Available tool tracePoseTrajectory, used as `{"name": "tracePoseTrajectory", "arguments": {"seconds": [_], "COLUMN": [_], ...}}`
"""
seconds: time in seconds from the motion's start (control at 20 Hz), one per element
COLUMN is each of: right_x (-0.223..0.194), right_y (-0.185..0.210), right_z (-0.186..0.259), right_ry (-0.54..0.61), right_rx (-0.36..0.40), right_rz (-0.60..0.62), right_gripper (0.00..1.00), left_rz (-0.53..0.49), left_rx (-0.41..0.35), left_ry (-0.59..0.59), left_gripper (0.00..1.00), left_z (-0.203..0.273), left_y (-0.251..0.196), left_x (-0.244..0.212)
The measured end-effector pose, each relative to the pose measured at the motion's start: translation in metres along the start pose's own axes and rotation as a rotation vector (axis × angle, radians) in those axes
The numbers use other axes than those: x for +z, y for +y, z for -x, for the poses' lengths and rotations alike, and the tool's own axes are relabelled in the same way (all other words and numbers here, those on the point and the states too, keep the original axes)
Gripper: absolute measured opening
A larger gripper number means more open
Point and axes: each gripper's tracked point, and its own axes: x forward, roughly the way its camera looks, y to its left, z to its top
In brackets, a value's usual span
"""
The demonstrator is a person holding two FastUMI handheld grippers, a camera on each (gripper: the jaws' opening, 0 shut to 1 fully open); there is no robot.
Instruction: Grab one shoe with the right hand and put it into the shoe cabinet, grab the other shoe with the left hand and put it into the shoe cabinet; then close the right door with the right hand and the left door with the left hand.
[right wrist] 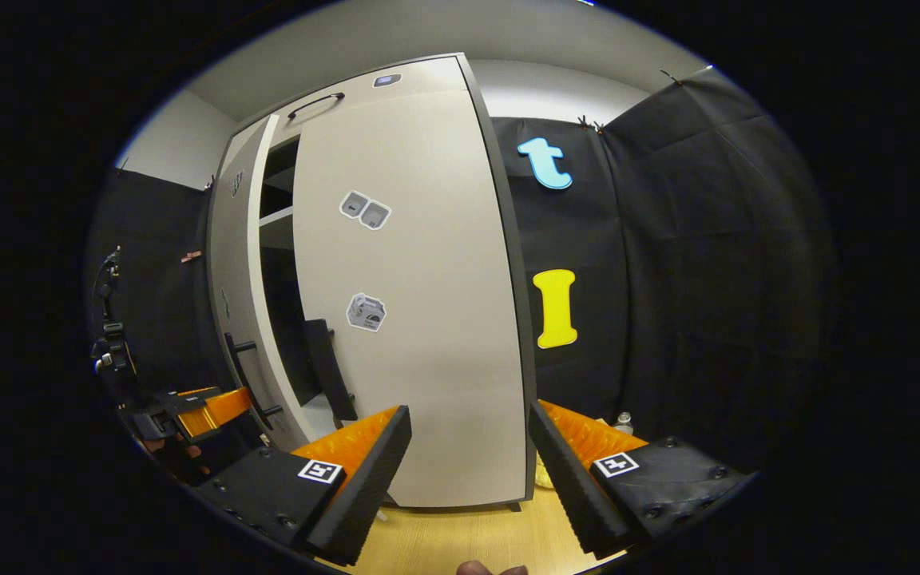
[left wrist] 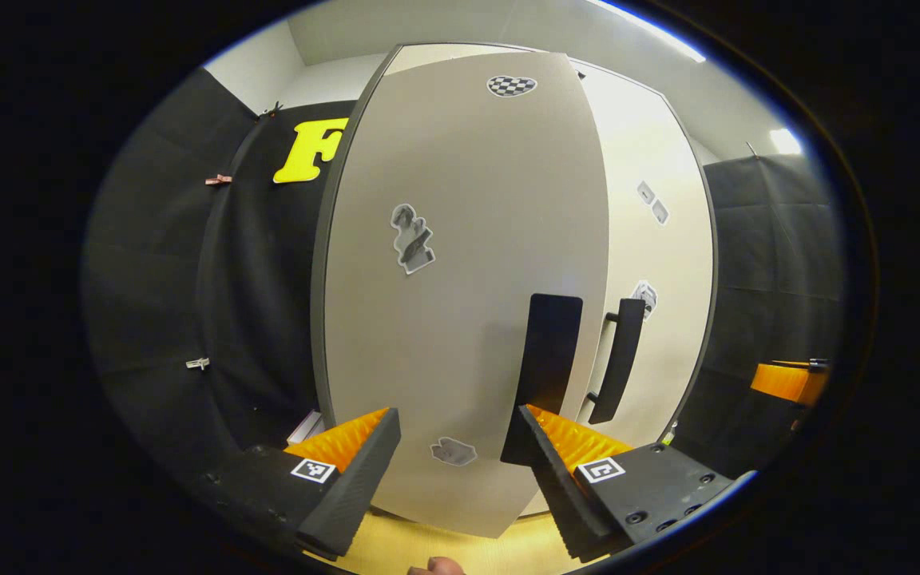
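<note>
Grey cabinet (right wrist: 412, 319), two doors (left wrist: 460, 303), two handles (left wrist: 618, 359)

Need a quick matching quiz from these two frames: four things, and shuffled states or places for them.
1. left door
2. checkered heart sticker
3. left hand-held gripper
4. floor

a. open, nothing between its fingers
b. ajar, shelves visible past its edge
c. near the top of the left door
d. pale wood

Pairs: 1-b, 2-c, 3-a, 4-d
</note>
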Motion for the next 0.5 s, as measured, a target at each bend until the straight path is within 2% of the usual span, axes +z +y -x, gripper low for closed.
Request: {"name": "tracePoseTrajectory", "arguments": {"seconds": [0.25,0.45,0.5], "right_x": [0.001,0.004,0.005], "right_y": [0.001,0.004,0.005], "right_z": [0.002,0.006,0.008], "right_ry": [0.001,-0.003,-0.005], "right_rx": [0.009,0.017,0.019], "right_rz": [-0.001,0.001,0.005], "right_gripper": [0.98,0.98,0.98], "left_rz": [-0.02,0.008,0.015], "left_rx": [0.003,0.005,0.007], "left_ry": [-0.005,0.0,0.003], "left_gripper": [0.94,0.94,0.92], "left_z": [-0.015,-0.011,-0.007], "left_y": [-0.006,-0.003,-0.001], "left_x": [0.002,0.002,0.002]}}
